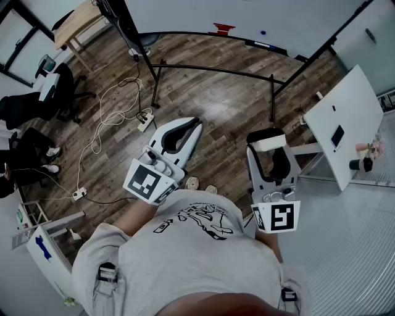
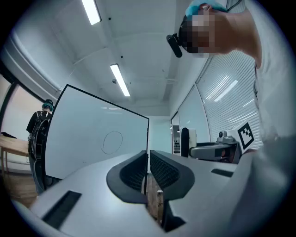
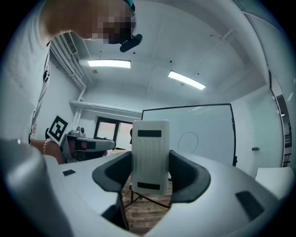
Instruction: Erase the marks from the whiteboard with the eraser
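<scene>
The whiteboard (image 1: 247, 13) stands ahead on a black frame, with a red mark (image 1: 223, 28) and a small blue dot (image 1: 263, 33) low on it. In both gripper views a thin drawn circle (image 2: 112, 141) (image 3: 188, 140) shows on the whiteboard (image 2: 92, 139) (image 3: 199, 132). My right gripper (image 1: 267, 137) (image 3: 150, 162) is shut on a white ribbed eraser (image 1: 266, 144) (image 3: 149, 155), held upright between the black pads. My left gripper (image 1: 192, 125) (image 2: 148, 156) is shut with nothing between its jaws. Both are held at waist height, well short of the board.
A white table (image 1: 345, 105) with a phone (image 1: 337, 134) and small cups stands at the right. Cables and a power strip (image 1: 145, 121) lie on the wood floor at the left. Black office chairs (image 1: 37, 105) and a wooden desk (image 1: 77, 21) are farther left.
</scene>
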Motion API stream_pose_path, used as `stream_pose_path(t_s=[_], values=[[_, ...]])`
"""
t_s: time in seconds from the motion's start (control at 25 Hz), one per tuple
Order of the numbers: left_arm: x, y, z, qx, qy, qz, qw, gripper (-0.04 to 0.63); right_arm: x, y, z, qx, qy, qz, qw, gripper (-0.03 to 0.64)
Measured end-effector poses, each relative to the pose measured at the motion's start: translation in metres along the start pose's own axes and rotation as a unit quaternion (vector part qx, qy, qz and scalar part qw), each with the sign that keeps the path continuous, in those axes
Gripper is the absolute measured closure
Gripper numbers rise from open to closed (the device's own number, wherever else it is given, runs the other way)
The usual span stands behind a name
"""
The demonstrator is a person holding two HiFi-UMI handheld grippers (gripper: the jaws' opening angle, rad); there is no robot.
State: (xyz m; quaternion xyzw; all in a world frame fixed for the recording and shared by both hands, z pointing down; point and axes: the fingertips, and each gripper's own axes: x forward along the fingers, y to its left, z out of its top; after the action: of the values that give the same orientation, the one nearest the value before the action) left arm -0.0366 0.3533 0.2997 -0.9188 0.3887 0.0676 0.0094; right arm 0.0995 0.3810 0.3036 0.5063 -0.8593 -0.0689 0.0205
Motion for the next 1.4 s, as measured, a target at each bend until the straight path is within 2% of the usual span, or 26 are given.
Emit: stream_pose_path(t_s=[0.12,0.32,0.48,0.8,1.08,1.4], values=[[-0.005,0.006,0.0,-0.002,0.004,-0.008,1.0,0.557,0.006,0.006,0.003,-0.002,0.0,-0.005,1.0,0.364],[-0.016,0.022,0.003,0.0,0.0,-0.004,1.0,0.557,0.015,0.017,0.002,0.025,-0.004,-0.011,1.0,0.362],[-0.026,0.035,0.009,0.003,-0.008,0.003,1.0,0.557,0.025,0.029,-0.003,0.023,0.004,-0.016,1.0,0.362],[-0.024,0.051,0.0,-0.002,0.003,0.009,1.0,0.557,0.044,0.027,-0.009,0.01,0.019,-0.019,1.0,0.362],[0.002,0.064,-0.009,-0.006,0.006,0.016,0.9998,0.557,0.067,0.005,-0.018,0.011,0.022,-0.01,1.0,0.362],[0.074,0.083,-0.021,-0.003,0.018,0.017,0.9997,0.557,0.107,-0.056,-0.034,0.018,0.03,-0.008,0.999,0.362]])
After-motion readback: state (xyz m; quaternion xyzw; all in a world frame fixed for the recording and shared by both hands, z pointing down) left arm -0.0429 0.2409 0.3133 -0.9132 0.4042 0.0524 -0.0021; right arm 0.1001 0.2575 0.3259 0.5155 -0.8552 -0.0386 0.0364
